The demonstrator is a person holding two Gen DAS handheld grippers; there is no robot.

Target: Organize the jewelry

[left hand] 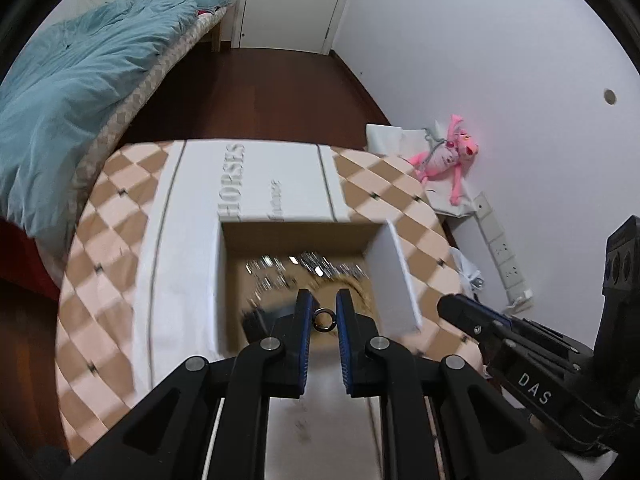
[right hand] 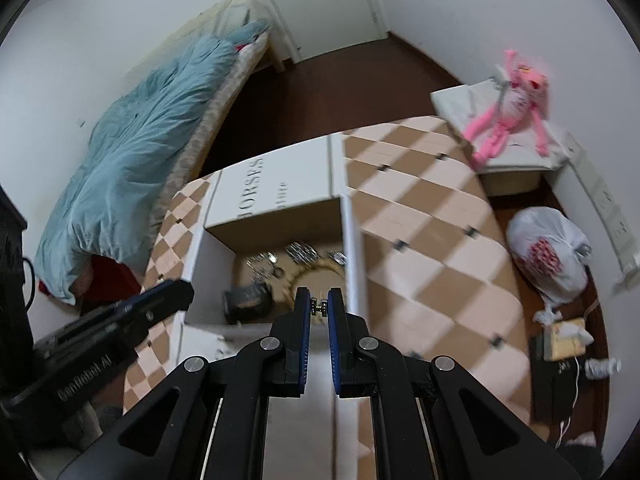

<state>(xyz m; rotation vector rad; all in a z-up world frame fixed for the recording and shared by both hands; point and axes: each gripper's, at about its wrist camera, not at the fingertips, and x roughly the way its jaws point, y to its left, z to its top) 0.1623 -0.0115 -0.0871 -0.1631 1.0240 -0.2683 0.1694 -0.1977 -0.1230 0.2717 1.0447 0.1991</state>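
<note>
- Pinching a small dark metal ring (left hand: 322, 319), the left gripper (left hand: 323, 312) shows in its own wrist view with the blue pads clamped on either side of the ring, whose hole faces the camera.
- Directly below and beyond the fingertips lies the open white cardboard box (left hand: 192, 240), printed with "HORSES" on its flap; its brown floor holds a blurred scatter of silvery jewelry pieces (left hand: 308, 264) and a gold-coloured chain loop (left hand: 360, 288).
- The box sits on a tan-and-cream checked tabletop (left hand: 104, 240). Its upright white right flap (left hand: 394, 272) stands between the box interior and the right gripper (left hand: 452, 306), which enters low at the right edge.
- In the right wrist view, the right gripper (right hand: 319, 306) is clenched on a tiny metal stud-like piece (right hand: 319, 306), held crosswise, its long axis running from pad to pad.
- It hangs above the near part of the same box, close to the right-hand flap (right hand: 352, 248), with a dark bunched item (right hand: 248, 298) on the box floor to the left.
- The left gripper (right hand: 176, 288) appears at the left, near the box's left wall.
- Judging by this, each hand carries one piece clear of the box; both need somewhere to set it, and no sorting tray is visible.
- A pink plush toy (right hand: 508, 108) on a white cloth-covered stand (right hand: 452, 100), a tied white plastic bag (right hand: 548, 252) and a bed with a blue duvet (right hand: 140, 140) lie well apart.
</note>
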